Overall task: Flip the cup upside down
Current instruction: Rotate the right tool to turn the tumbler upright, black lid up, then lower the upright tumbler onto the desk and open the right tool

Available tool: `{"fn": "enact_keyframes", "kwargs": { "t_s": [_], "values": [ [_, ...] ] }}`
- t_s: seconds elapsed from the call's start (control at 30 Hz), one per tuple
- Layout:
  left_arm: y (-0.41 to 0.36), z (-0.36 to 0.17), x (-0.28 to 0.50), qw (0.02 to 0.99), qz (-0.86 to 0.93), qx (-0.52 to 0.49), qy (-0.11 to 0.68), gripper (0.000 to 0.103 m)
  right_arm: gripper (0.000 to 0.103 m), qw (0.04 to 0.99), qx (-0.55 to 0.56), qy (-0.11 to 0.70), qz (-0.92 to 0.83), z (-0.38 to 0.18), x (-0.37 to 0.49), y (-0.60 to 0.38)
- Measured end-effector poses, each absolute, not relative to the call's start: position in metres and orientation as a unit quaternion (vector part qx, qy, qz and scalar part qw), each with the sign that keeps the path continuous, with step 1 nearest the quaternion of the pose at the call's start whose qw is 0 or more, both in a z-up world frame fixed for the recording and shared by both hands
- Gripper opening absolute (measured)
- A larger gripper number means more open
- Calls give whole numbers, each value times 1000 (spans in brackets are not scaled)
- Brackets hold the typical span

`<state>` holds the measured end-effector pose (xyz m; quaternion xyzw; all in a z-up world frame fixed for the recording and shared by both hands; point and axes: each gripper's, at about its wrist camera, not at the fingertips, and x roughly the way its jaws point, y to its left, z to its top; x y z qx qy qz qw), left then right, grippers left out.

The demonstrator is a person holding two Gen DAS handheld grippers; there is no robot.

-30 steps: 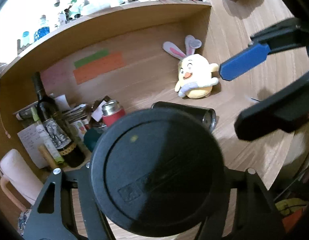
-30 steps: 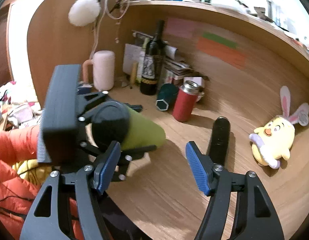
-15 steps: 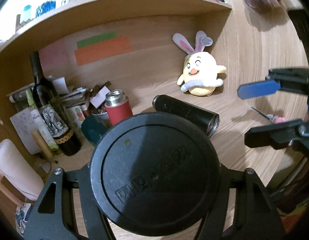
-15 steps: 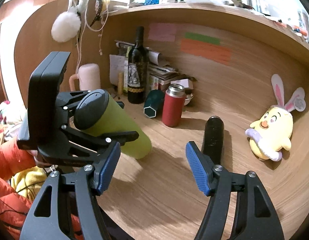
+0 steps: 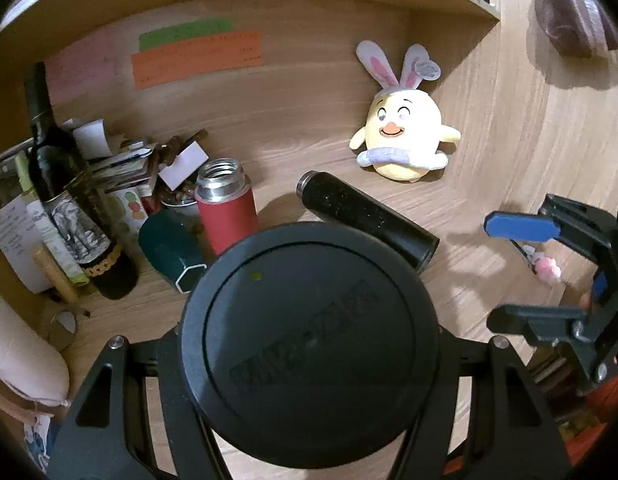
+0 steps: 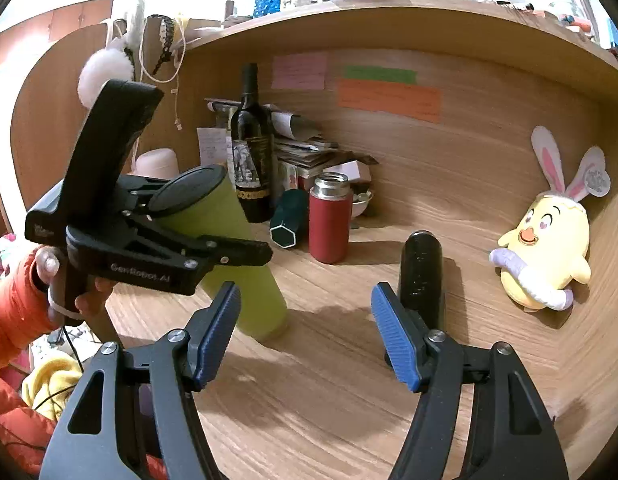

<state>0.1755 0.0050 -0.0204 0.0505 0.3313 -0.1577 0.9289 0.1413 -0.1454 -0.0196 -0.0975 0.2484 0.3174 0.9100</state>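
My left gripper point(image 6: 229, 252) is shut on a lime-green cup point(image 6: 245, 276) with a black lid point(image 6: 187, 190). The cup is tilted, lid end up and to the left, its lower end close to or touching the wooden desk point(image 6: 329, 380). In the left wrist view the black lid point(image 5: 309, 344) fills the middle and hides the fingertips. My right gripper point(image 6: 305, 336) is open and empty, to the right of the cup and in front of it. It also shows at the right edge of the left wrist view point(image 5: 521, 272).
A black flask point(image 6: 421, 276) lies on its side just beyond my right gripper. A red open thermos point(image 6: 329, 220), a dark green cup point(image 6: 287, 220) on its side, a wine bottle point(image 6: 251, 148) and papers crowd the back left. A yellow plush chick point(image 6: 545, 248) sits at right.
My left gripper has turned the green cup from nearly level toward upright, lid end rising, and lowered it toward the desk. My right gripper stayed open.
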Motion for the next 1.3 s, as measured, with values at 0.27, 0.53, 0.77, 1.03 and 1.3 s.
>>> {"fn": "enact_keyframes", "kwargs": {
  "t_s": [0.27,0.53,0.77,1.03,1.3],
  "values": [
    [-6,-20,199,926,-155,52,341,64,65,911,-69,253,318,-26,154,-156],
    [-6,-24,211,925,-153,40,345,64,65,910,-52,258,321,-32,162,-161],
    [-6,-35,210,921,-150,44,356,64,65,909,-46,264,320,-35,163,-162],
    [-8,-24,185,933,-146,59,325,89,64,911,-45,257,320,-33,158,-160],
    [-3,-5,143,950,-115,64,282,95,66,917,-46,239,317,-23,142,-159]
  ]
}}
